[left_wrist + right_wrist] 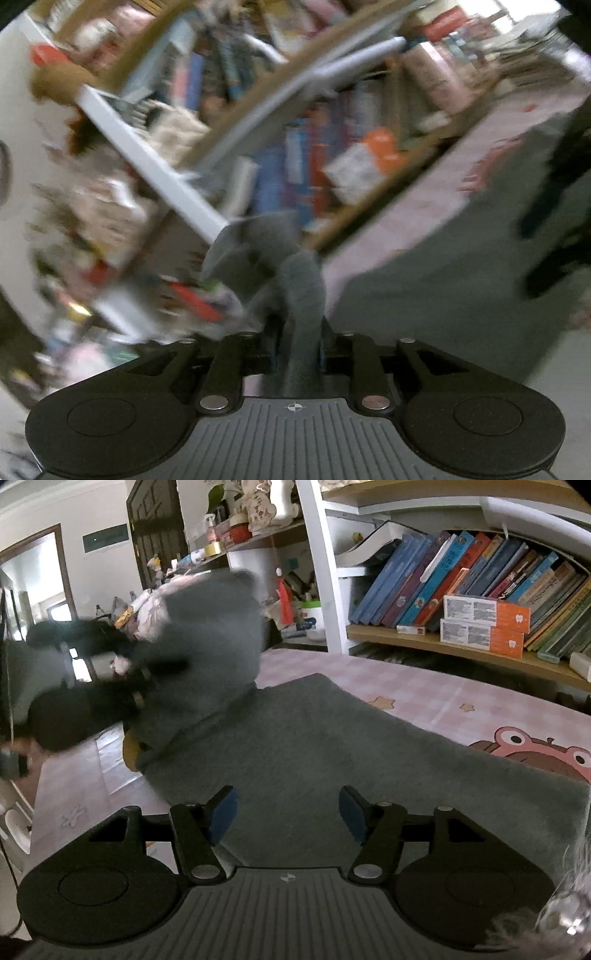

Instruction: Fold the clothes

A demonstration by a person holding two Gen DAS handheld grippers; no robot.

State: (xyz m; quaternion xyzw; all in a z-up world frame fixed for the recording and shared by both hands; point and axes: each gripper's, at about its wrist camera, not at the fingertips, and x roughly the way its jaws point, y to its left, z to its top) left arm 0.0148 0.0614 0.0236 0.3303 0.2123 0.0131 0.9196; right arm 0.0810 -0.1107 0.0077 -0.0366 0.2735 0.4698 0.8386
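On the table (pixel 424 698), the grey garment (pixel 332 746) lies partly spread; left gripper (pixel 299 347) pinches one raised end (mid-fold, seemingly), right gripper (pixel 288 812) hangs released.

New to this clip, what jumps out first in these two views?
The grey garment sprawls across the pink patterned table cover, one end lifted in a bunch at the left. In the blurred left wrist view, the left tongs are shut on a twist of it. The right tongs hang open above the cloth, before a shelf of books.
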